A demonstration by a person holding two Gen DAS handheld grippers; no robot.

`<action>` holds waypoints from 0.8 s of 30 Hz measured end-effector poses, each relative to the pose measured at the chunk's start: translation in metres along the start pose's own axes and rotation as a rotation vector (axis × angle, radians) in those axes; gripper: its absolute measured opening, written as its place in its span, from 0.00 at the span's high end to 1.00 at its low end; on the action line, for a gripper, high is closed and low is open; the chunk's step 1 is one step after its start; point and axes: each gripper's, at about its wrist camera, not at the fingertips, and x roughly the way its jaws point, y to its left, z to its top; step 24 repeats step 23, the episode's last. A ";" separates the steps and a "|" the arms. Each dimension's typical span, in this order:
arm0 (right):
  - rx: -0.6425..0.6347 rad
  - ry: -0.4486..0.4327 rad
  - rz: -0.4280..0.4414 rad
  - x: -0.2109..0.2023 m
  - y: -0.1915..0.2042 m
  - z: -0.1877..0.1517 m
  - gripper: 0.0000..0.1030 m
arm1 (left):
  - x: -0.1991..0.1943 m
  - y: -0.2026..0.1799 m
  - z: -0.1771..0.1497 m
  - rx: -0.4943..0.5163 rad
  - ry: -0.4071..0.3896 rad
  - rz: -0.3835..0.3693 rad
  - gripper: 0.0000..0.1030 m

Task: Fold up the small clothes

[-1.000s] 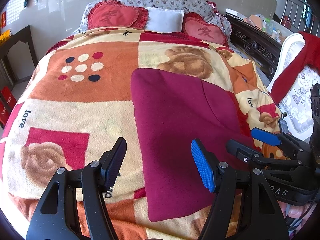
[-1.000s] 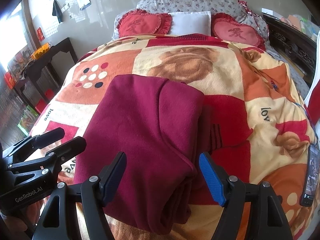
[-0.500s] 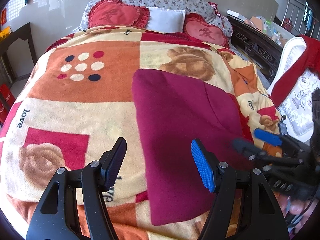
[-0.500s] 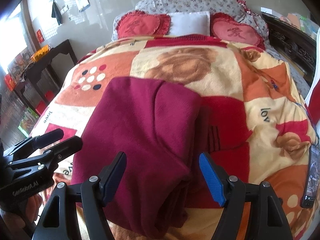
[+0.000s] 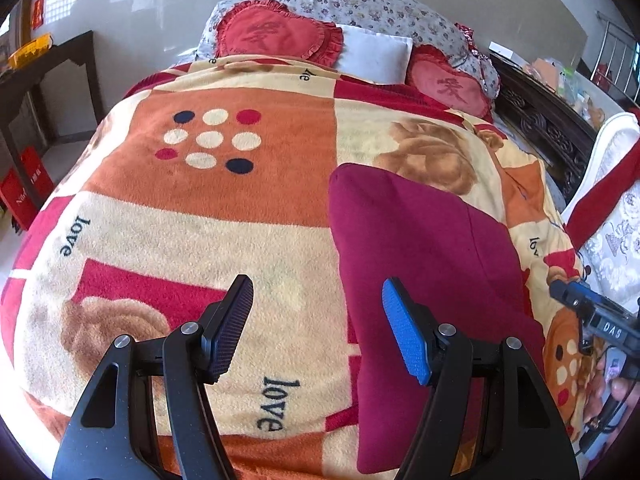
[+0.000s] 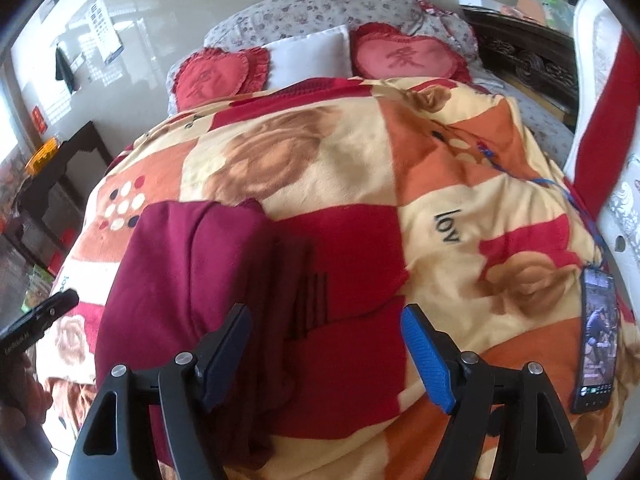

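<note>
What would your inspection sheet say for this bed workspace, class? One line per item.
Surface: patchwork fleece blanket covering the bed.
Job's things: folded maroon fleece garment lying flat.
Clutter: black smartphone on the blanket, screen lit.
Grippers: left gripper open, empty; right gripper open, empty.
Cables: blue lanyard cord running to the phone.
Surroundings: red heart-shaped cushions, white pillow, dark wooden side table.

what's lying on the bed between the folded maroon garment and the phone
Only the patterned blanket. In the right wrist view, nothing else rests on it between the maroon garment and the phone.
</note>
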 end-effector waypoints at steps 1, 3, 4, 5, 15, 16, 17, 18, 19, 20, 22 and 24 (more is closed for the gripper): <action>-0.010 0.004 0.009 0.001 0.005 -0.001 0.27 | -0.001 -0.001 0.000 0.000 0.001 -0.002 0.34; -0.031 0.008 0.029 0.002 0.016 -0.003 0.27 | -0.003 -0.005 -0.001 0.002 0.002 -0.016 0.34; -0.045 0.007 0.038 0.002 0.023 -0.004 0.27 | -0.004 -0.009 -0.002 0.007 0.001 -0.022 0.34; -0.058 0.005 0.043 0.002 0.030 -0.004 0.27 | -0.004 -0.012 -0.002 0.012 0.000 -0.026 0.34; -0.163 0.006 0.079 0.000 0.073 -0.010 0.27 | -0.004 -0.045 -0.009 0.092 -0.001 -0.056 0.34; -0.165 0.008 0.082 0.001 0.074 -0.011 0.27 | -0.004 -0.045 -0.009 0.094 -0.006 -0.057 0.34; -0.165 0.009 0.083 0.001 0.075 -0.011 0.27 | -0.005 -0.046 -0.010 0.098 -0.012 -0.058 0.34; -0.164 0.009 0.085 0.001 0.075 -0.011 0.27 | -0.006 -0.047 -0.010 0.104 -0.021 -0.059 0.34; -0.163 0.010 0.085 0.001 0.075 -0.012 0.27 | -0.006 -0.047 -0.010 0.107 -0.024 -0.057 0.34; -0.162 0.011 0.086 0.001 0.075 -0.012 0.27 | -0.006 -0.047 -0.010 0.110 -0.024 -0.055 0.34; -0.161 0.010 0.087 0.001 0.075 -0.012 0.27 | -0.005 -0.047 -0.009 0.106 -0.018 -0.058 0.34; -0.162 0.009 0.084 0.001 0.075 -0.012 0.27 | -0.004 -0.046 -0.009 0.101 -0.011 -0.058 0.34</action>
